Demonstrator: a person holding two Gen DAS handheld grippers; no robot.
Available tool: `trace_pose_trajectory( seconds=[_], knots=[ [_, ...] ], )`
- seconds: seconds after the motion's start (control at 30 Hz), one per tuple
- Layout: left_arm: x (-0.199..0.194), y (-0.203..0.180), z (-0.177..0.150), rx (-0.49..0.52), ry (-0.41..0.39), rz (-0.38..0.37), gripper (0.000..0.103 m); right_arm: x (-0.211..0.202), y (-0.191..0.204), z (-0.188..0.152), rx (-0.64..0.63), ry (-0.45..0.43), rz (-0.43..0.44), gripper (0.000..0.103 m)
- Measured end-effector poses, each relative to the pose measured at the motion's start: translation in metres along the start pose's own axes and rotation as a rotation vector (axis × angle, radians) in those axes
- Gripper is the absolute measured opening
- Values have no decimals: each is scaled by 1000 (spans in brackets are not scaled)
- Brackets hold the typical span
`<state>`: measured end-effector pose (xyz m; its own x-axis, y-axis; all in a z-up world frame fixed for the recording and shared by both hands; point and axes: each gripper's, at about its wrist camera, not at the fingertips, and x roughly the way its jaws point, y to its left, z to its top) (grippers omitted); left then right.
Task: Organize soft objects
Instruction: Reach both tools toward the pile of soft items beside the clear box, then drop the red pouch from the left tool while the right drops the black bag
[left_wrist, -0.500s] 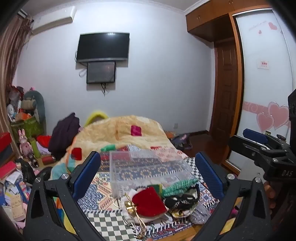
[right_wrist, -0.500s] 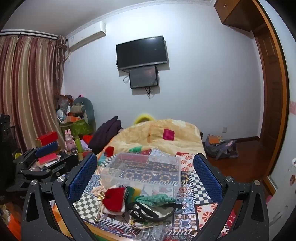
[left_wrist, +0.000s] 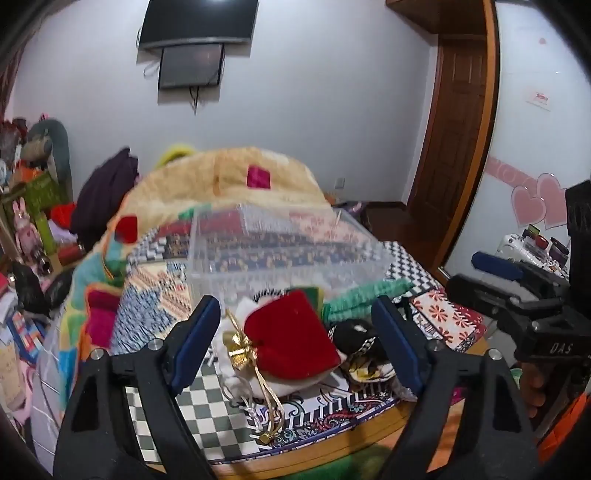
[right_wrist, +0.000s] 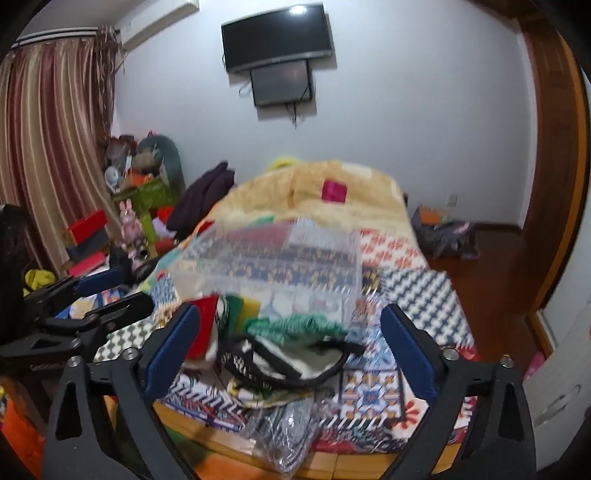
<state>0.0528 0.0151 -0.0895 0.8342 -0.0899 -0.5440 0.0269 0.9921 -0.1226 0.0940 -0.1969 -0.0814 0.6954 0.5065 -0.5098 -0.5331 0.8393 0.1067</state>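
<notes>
A pile of soft things lies on the near end of the bed. In the left wrist view a red pouch (left_wrist: 291, 332) with a gold bell (left_wrist: 240, 350) sits between my open left gripper's (left_wrist: 295, 332) fingers, apart from both pads. A green knit item (left_wrist: 365, 295) and a black-and-white item (left_wrist: 354, 332) lie to its right. A clear plastic box (left_wrist: 280, 247) stands behind the pile. In the right wrist view my open right gripper (right_wrist: 290, 343) frames the black-strapped item (right_wrist: 288, 358) and the green knit (right_wrist: 295, 325), with the box (right_wrist: 273, 262) beyond. Each gripper also shows in the other's view.
The bed has a patterned cover (left_wrist: 166, 295) and a beige blanket (left_wrist: 229, 173) at the far end. Boxes and toys (right_wrist: 129, 218) crowd the floor to the left. A bag (right_wrist: 443, 229) lies on the wooden floor at right, near the wooden door (left_wrist: 458, 122).
Both grippers have moved forward and down toward the pile, which now looks larger. The left gripper now frames the red pouch. Both stay open.
</notes>
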Motion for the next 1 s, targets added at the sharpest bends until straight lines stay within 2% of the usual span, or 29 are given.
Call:
trace_pose_trajectory(
  seconds=[0.2, 0.43, 0.5, 0.57, 0.7, 0.77, 0.87, 1.0],
  knots=[
    [27, 9, -10, -5, 65, 20, 77, 22, 2, -18, -1, 108, 65, 84],
    [55, 21, -21, -49, 117, 9, 62, 50, 10, -30, -23, 189, 121, 68],
    [63, 25, -23, -63, 126, -2, 57, 57, 12, -32, -25, 209, 125, 60],
    [67, 26, -24, -66, 134, -4, 45, 65, 12, -36, -18, 232, 137, 51],
    [75, 29, -26, -67, 151, 1, 27, 65, 13, -36, -24, 226, 139, 39],
    [76, 34, -27, -69, 157, 5, 20, 65, 14, -37, -26, 228, 155, 26],
    [70, 41, -26, -53, 149, 18, 16, 62, 16, -37, -34, 222, 158, 18],
    [54, 38, -21, -46, 110, 10, 14, 56, 17, -33, -35, 191, 155, 15]
  ],
)
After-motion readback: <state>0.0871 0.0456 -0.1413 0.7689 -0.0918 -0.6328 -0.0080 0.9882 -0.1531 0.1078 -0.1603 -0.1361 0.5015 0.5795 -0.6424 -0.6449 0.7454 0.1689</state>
